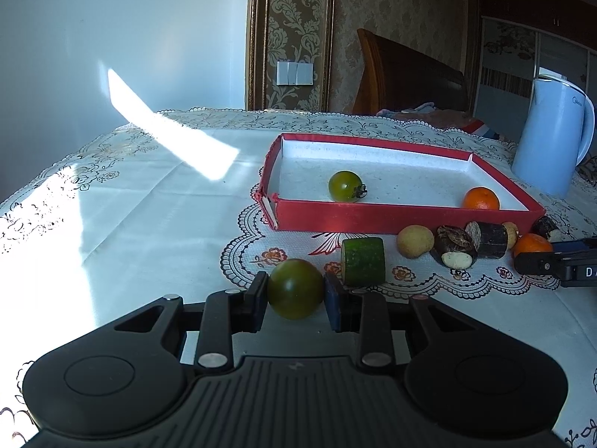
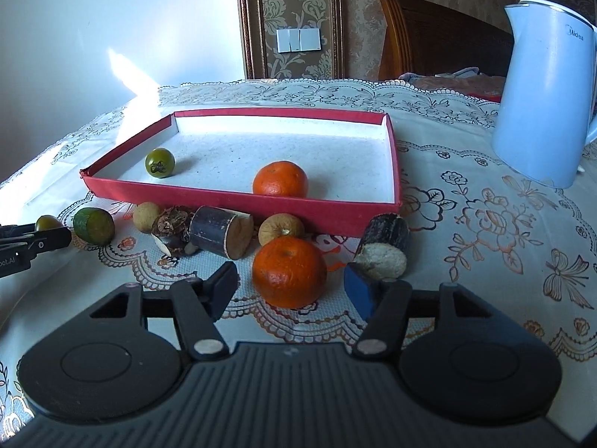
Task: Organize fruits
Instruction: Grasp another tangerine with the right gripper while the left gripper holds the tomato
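Low in the frame, the left gripper [image 1: 294, 291] pinched a smooth green tomato [image 1: 294, 288] at its widest; soft-skinned, it wanted gentle pressure. The right gripper [image 2: 291, 284] stood spread around a tangerine [image 2: 289, 272] on the tabletop [image 2: 485, 261].

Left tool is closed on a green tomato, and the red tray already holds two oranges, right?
Not quite. The right wrist view shows the red tray holding one orange and one green tomato. The left tool does grip a green tomato.

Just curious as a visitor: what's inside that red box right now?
Inside the red box lie one green tomato and one orange tangerine. Its near wall hides a strip of the floor.
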Demonstrator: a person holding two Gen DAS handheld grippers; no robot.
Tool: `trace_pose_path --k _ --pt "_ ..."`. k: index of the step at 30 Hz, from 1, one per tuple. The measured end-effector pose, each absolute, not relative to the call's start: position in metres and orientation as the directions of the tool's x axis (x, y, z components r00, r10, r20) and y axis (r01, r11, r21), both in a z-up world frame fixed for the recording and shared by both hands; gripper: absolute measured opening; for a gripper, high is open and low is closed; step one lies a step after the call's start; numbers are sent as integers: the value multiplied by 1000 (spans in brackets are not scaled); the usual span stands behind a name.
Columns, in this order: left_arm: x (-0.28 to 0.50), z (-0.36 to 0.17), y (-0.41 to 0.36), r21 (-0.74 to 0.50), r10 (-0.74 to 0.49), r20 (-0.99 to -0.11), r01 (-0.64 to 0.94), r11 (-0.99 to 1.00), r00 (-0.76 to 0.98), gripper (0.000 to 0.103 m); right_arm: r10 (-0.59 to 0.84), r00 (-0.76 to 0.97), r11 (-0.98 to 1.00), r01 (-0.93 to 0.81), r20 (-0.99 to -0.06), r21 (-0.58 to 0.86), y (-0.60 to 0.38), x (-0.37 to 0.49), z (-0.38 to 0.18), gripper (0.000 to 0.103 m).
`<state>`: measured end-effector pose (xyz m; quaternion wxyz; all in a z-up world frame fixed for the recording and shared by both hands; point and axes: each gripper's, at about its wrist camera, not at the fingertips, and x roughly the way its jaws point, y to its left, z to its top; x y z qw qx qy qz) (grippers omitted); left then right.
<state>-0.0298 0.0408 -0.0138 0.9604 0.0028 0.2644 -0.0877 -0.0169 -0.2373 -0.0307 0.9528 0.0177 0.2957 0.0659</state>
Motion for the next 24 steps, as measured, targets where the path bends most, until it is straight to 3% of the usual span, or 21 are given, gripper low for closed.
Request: trace_pose_path --k 2,16,24 --pt "-30 -14 41 -38 -164 -509 168 985 845 31 137 810 991 -118 -570 71 -236 -14 -31 44" --pt "-31 -13 35 5 -110 -508 131 991 854 31 98 813 995 -90 -573 43 -230 -13 -32 40" --pt "-33 -11 32 34 -67 -494 96 995 867 31 63 834 995 -12 -549 96 -232 -23 -31 39"
